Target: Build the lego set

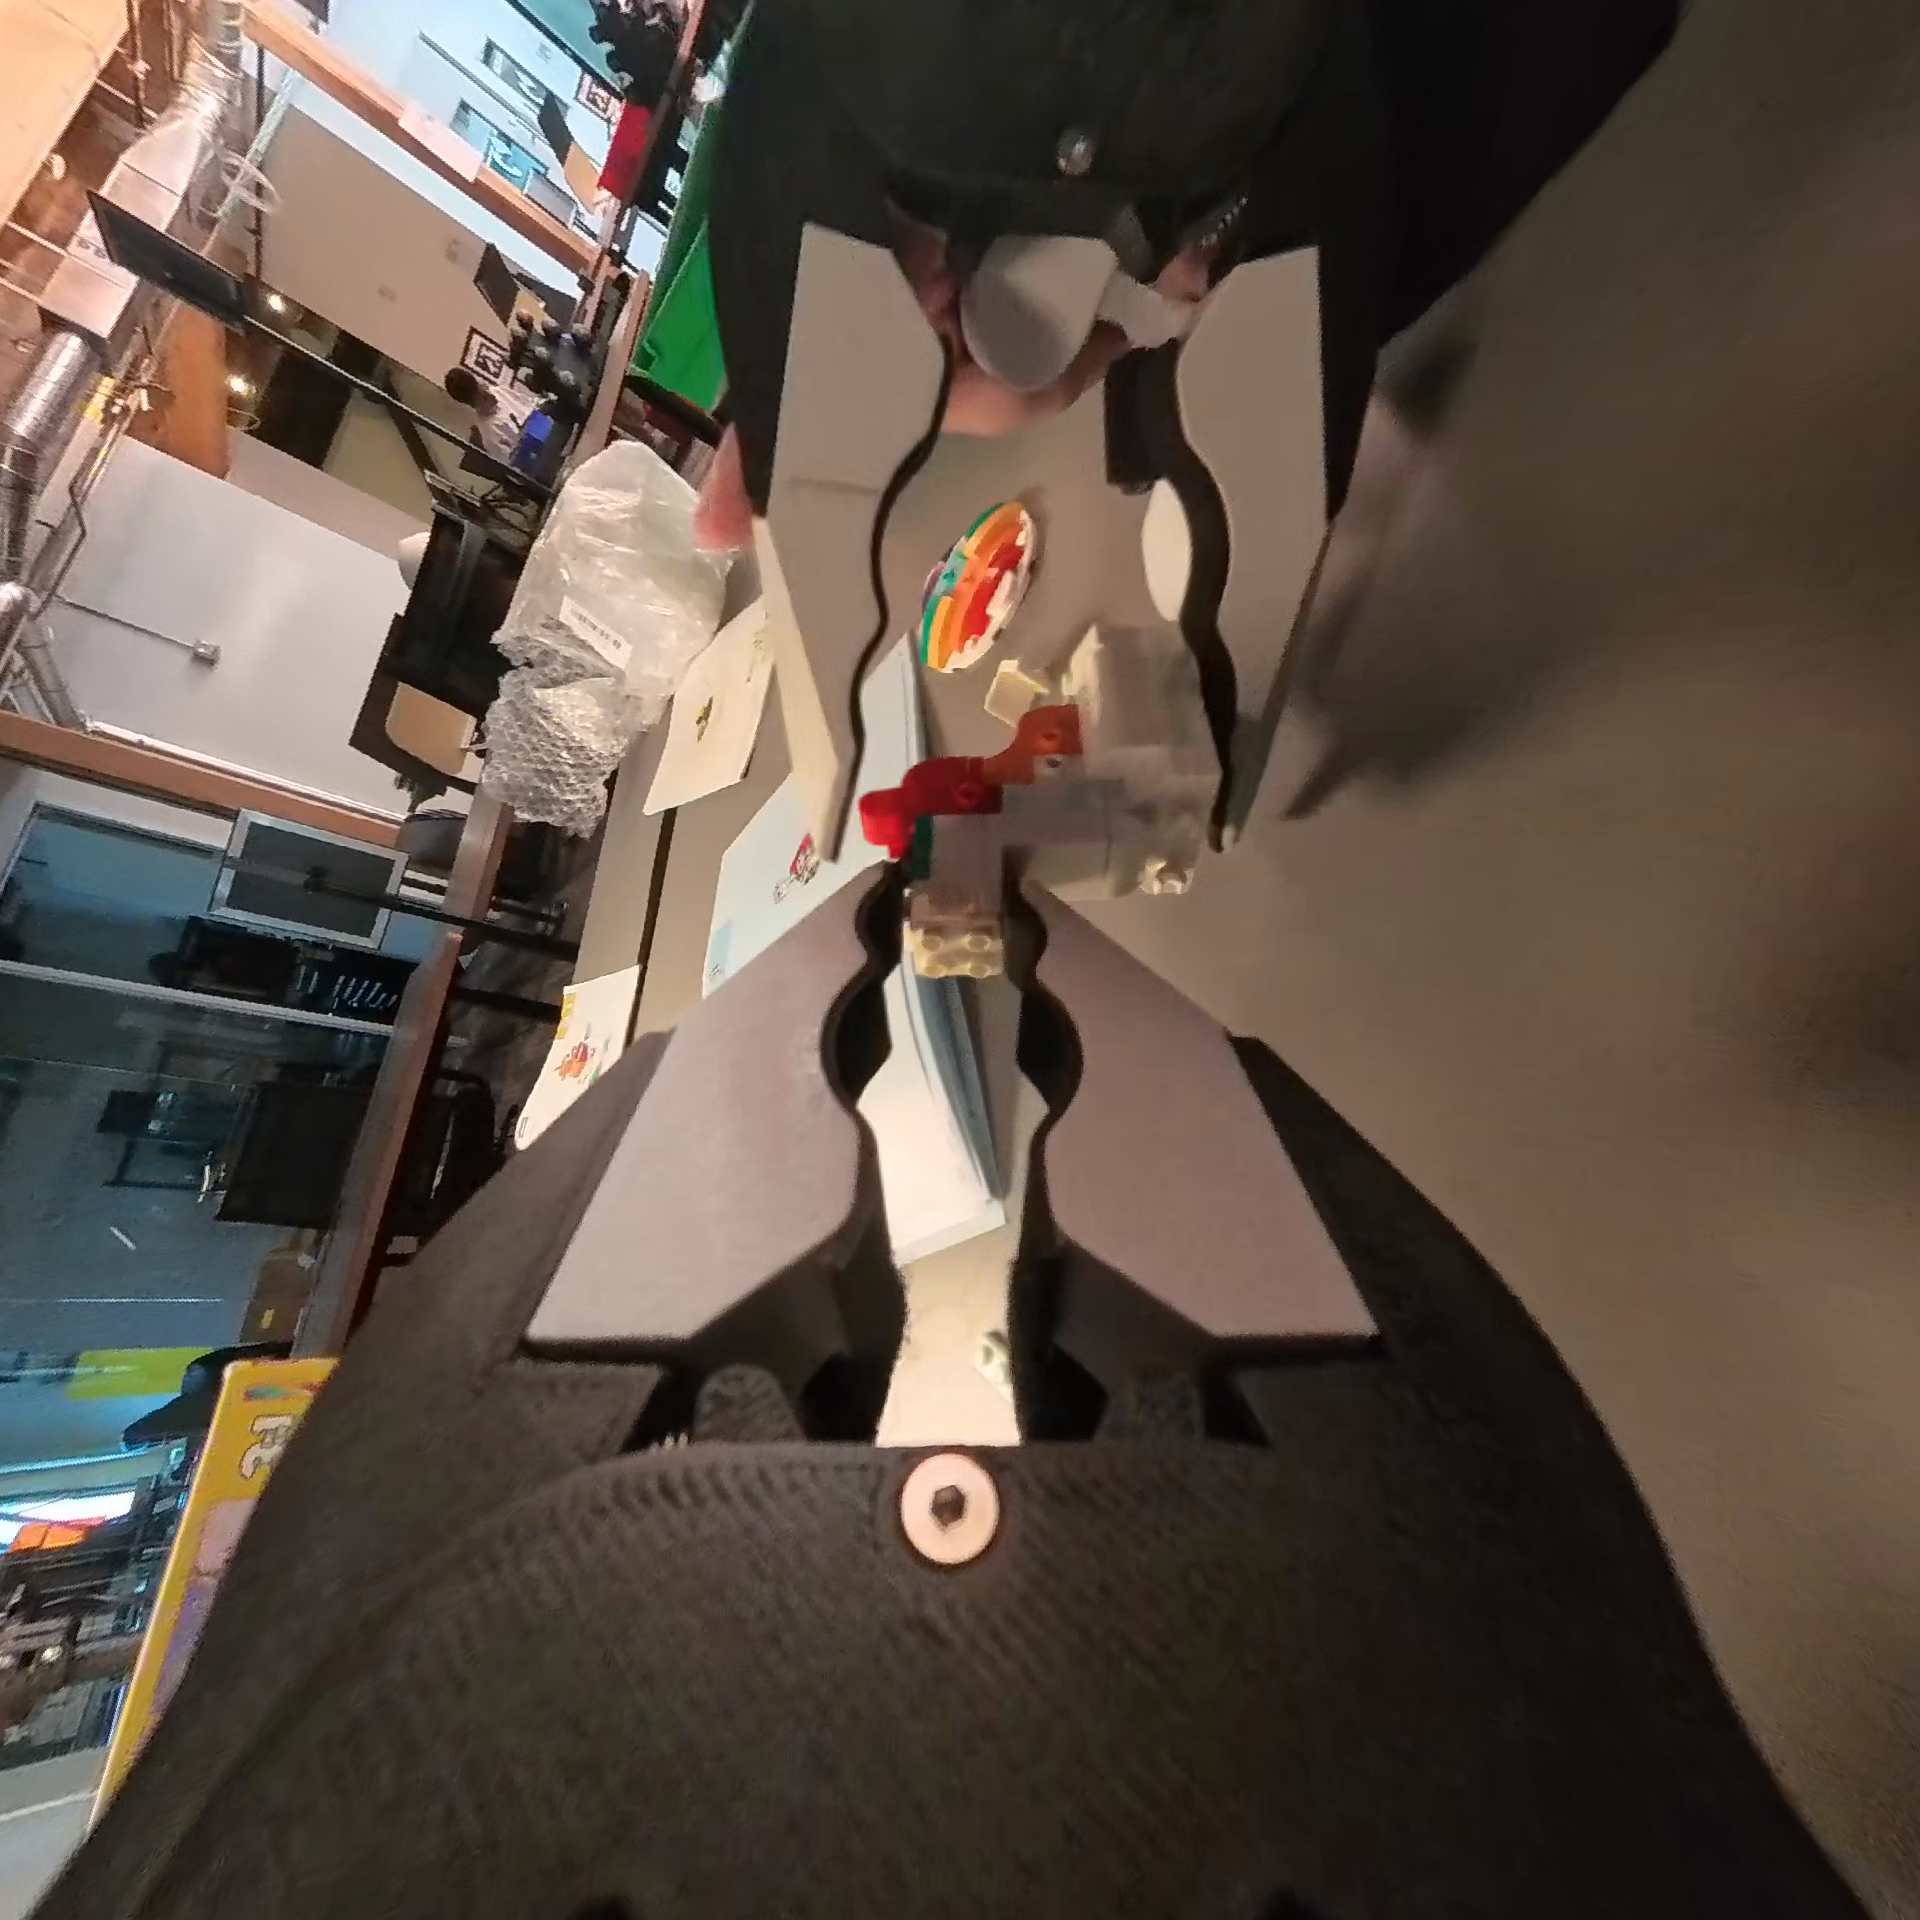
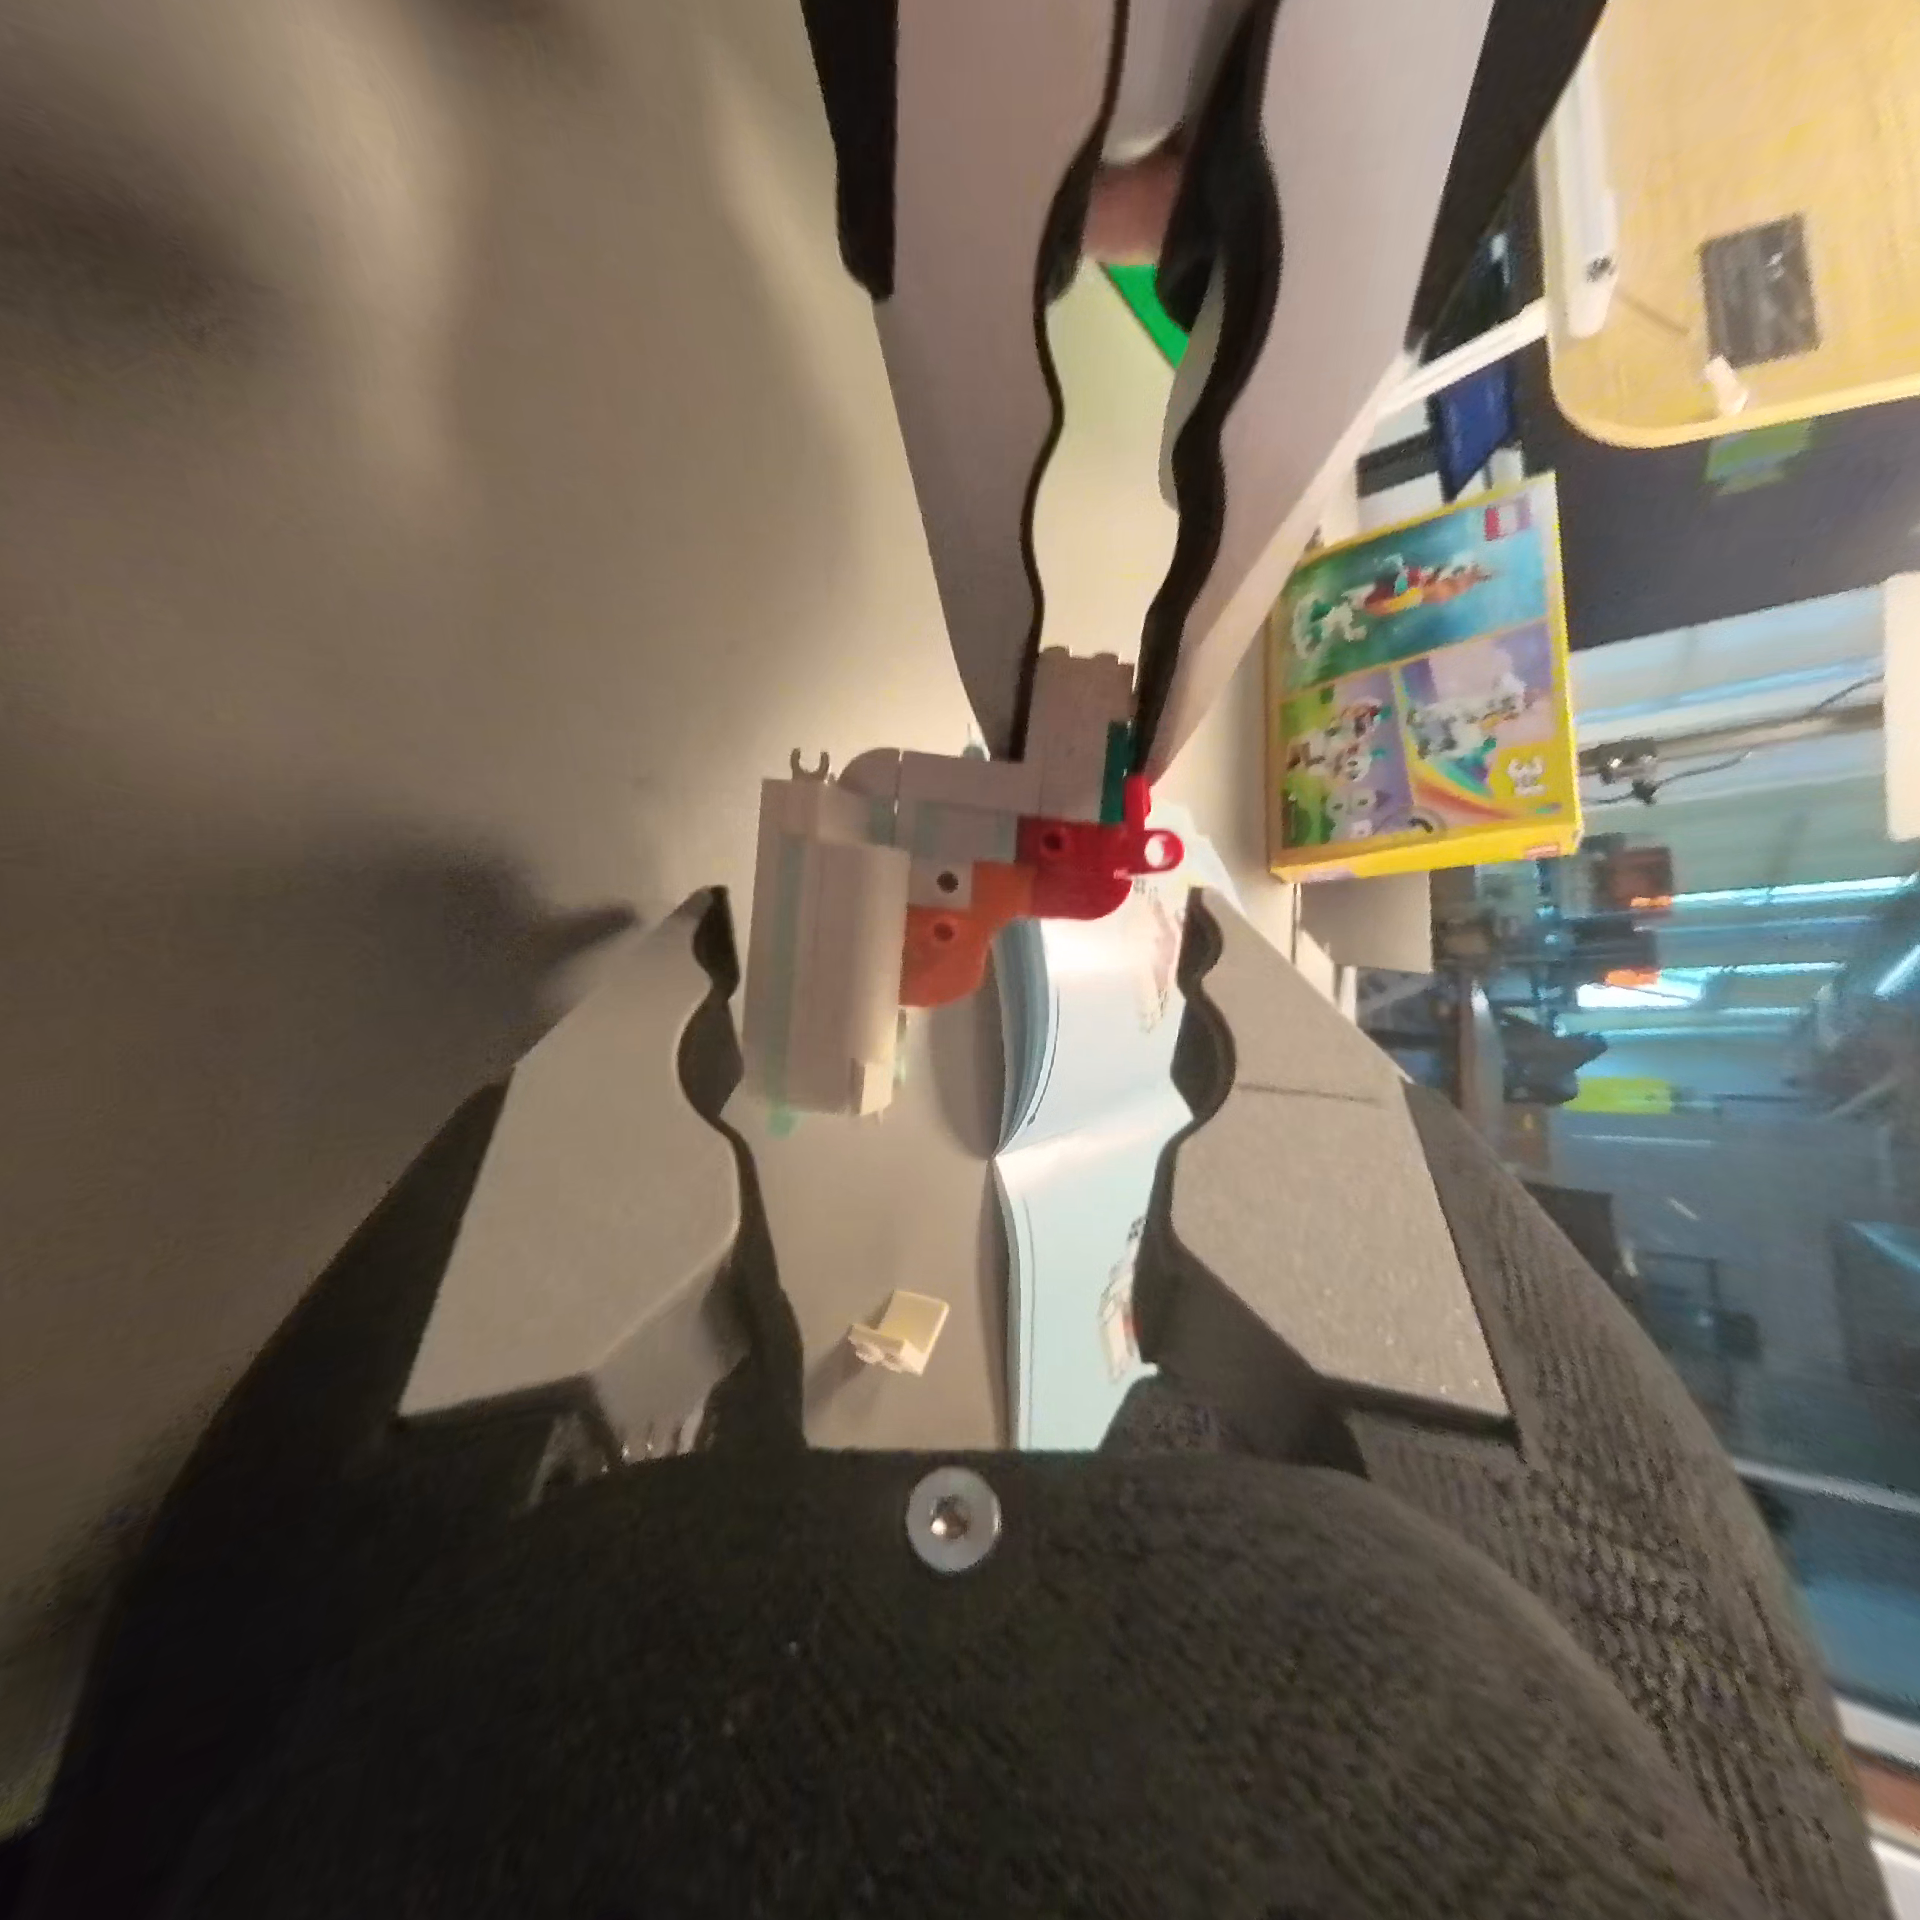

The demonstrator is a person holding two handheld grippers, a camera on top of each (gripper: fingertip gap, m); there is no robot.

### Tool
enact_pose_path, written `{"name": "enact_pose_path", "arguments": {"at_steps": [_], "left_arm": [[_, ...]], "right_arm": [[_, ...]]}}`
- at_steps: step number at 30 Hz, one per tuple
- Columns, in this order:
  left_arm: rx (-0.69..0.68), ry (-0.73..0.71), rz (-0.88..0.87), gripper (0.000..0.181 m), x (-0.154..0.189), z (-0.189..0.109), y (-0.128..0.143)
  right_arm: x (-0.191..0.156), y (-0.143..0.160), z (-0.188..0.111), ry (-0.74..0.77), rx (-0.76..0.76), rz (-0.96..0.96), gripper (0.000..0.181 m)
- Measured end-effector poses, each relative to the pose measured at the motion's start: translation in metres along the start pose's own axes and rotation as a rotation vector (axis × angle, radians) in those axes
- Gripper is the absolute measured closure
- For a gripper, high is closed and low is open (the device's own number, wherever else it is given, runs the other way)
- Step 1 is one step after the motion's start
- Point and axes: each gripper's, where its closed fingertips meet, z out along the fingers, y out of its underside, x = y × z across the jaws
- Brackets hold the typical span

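Observation:
A part-built lego model (image 2: 831, 987), white with orange and red curved pieces and a green strip, hangs above the grey table (image 2: 520, 520). My left gripper (image 1: 956, 904) is shut on the model's narrow white end (image 1: 951, 940); it also shows at the top of the right wrist view (image 2: 1086, 727), pinching that end. My right gripper (image 2: 956, 914) is open, its jaws on either side of the model's wide white body without touching it. It comes in from the top of the left wrist view (image 1: 1029, 831), facing the left gripper.
An open instruction booklet (image 2: 1091, 1039) lies under the model. A rainbow disc (image 1: 982, 587), a white round piece (image 1: 1169, 561) and small cream pieces (image 2: 899, 1340) lie on the table. The yellow lego box (image 2: 1423, 686) stands at the edge. Clear plastic bags (image 1: 613, 592) sit beyond. Less than 4 cm separates the two grippers' tips.

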Motion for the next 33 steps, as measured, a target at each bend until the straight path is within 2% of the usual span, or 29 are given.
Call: {"name": "enact_pose_path", "arguments": {"at_steps": [1, 6, 12, 33], "left_arm": [[0.000, 0.001, 0.002, 0.163, 0.0004, 0.0002, 0.0000], [0.002, -0.006, -0.002, 0.163, -0.0021, -0.0012, 0.0005], [-0.001, 0.003, 0.029, 0.163, 0.0010, -0.0012, 0.0000], [-0.017, 0.005, 0.025, 0.163, 0.0023, -0.0008, 0.0009]], "right_arm": [[-0.0008, -0.0007, 0.0004, 0.002, -0.002, -0.016, 0.101], [0.0032, -0.0030, -0.0006, 0.041, 0.009, -0.043, 0.104], [0.0014, -0.0060, 0.0012, 0.051, 0.009, -0.086, 0.096], [-0.0013, -0.0047, 0.0041, 0.033, -0.020, -0.063, 0.108]]}}
